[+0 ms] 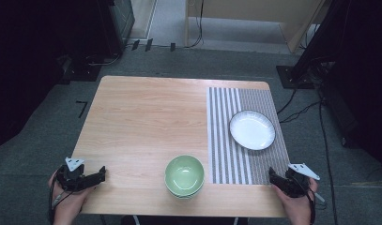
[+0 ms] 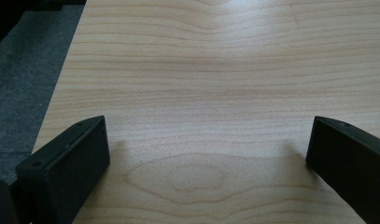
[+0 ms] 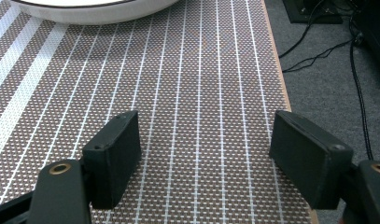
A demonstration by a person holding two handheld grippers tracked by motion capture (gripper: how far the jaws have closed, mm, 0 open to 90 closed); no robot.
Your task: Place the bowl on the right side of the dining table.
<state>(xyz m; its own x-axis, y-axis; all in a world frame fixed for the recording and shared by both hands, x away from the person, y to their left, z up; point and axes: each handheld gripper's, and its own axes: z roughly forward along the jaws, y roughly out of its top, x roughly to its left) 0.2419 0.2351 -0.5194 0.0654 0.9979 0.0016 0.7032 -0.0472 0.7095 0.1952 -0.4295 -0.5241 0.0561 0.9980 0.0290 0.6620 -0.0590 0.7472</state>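
A green bowl (image 1: 184, 175), stacked on another, sits near the front edge of the wooden table (image 1: 146, 117). A white plate with a dark rim (image 1: 252, 130) lies on the striped placemat (image 1: 226, 140) at the right. My left gripper (image 1: 103, 174) rests at the table's front left corner, open, with bare wood between its jaws (image 2: 208, 135). My right gripper (image 1: 271, 176) is at the front right corner, open over the placemat (image 3: 201, 135), with the plate's edge (image 3: 94, 11) farther ahead.
Grey carpet floor (image 1: 48, 122) surrounds the table. Cables (image 1: 301, 112) run on the floor to the right, and dark equipment stands (image 1: 315, 47) are at the back corners. The table's right edge (image 3: 274, 70) is close to my right gripper.
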